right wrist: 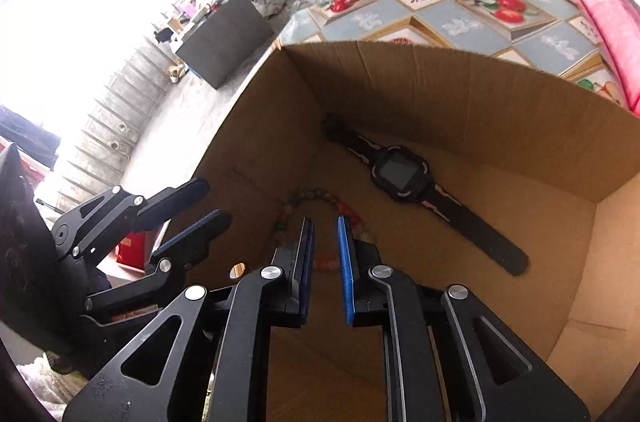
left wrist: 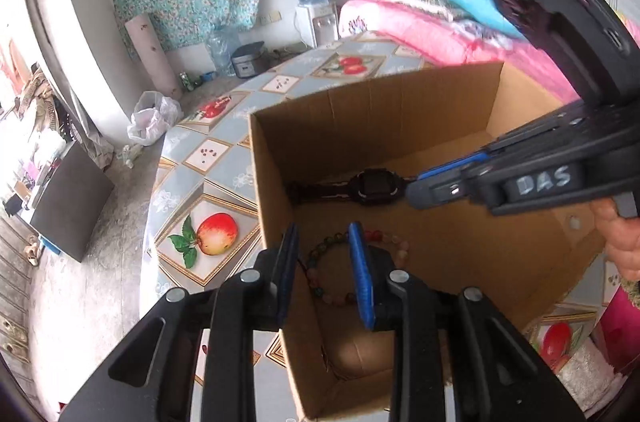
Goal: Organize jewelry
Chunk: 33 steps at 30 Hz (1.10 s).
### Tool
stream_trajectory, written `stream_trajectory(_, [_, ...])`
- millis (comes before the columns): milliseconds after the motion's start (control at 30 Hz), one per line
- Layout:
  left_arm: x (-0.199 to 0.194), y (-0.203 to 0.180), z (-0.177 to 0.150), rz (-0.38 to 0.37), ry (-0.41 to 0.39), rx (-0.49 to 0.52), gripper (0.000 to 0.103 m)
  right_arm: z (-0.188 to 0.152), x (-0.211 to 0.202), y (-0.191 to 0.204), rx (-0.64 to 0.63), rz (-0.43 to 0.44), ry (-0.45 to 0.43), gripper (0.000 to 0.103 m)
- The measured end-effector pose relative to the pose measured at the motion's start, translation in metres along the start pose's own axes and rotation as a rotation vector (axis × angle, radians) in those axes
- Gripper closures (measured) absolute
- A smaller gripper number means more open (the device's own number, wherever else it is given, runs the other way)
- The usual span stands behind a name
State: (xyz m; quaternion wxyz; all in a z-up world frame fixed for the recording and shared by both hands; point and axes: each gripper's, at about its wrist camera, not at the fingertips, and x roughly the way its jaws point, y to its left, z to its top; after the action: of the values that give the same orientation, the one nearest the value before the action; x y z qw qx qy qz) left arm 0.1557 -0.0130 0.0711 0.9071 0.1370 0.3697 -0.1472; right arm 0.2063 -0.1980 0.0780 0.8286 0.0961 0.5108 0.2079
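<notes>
- While both our claws hang above the open cardboard box point(left wrist: 372, 110), the jewelry already lies on its floor.
- Our left claw point(left wrist: 324, 262) stands narrowly parted with nothing between its blue pads, poised over the box's near left wall.
- Below it, the beaded bracelet point(left wrist: 320, 254) of green, red and pink beads rests on the box floor near that wall; part of its loop is hidden behind the fingers.
- Our right claw point(right wrist: 325, 250) also shows a narrow gap and grips nothing; in the left wrist view it reaches in from the right, its tip just beside the watch face.
- The black wristwatch point(right wrist: 402, 174) lies flat with its strap stretched out, one end toward the far left corner of the box, apart from the bracelet.
- The box sits on a table point(left wrist: 208, 158) covered in a fruit-printed cloth, close to the table's left edge.
- Past the far side we see a pink quilt point(left wrist: 432, 26) on a bed and a water dispenser point(left wrist: 316, 18) by the wall.
</notes>
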Motion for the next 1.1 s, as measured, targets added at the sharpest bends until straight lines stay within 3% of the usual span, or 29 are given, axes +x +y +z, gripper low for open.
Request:
stream_trajectory(167, [-0.05,0.006,-0.014,-0.181,-0.151,-0.075,0.074,-0.035,-0.069,-0.002,-0.024,0.085,-0.149,0.086])
stream_trajectory(300, [-0.077,0.002,-0.038,-0.351,-0.205,-0.115,0.071,-0.085,-0.109,-0.012,-0.044,0.156,-0.18,0.084])
stream_trajectory(467, [-0.082,-0.019,-0.077,-0.503,-0.169,-0.144,0.071,-0.135,-0.106,-0.03,0.042,0.049,-0.115,0.082])
stream_trajectory(567, [-0.072,-0.045,-0.093,-0.513,-0.112,-0.112,0.071,-0.15,-0.091,-0.043,0.124,0.019,-0.088,0.082])
stream_trajectory(667, [-0.06,-0.078,-0.106,-0.469,-0.068,-0.016,0.071,-0.155,-0.071,-0.045,0.153,-0.014,-0.069,0.082])
stream_trajectory(833, [-0.045,-0.12,-0.112,-0.371,-0.077,0.146,0.071,-0.169,-0.044,-0.04,0.126,-0.117,-0.024,0.082])
stream_trajectory(1100, [-0.011,-0.148,-0.109,-0.278,-0.044,0.325,0.071,-0.176,-0.026,-0.038,0.105,-0.146,-0.015,0.082])
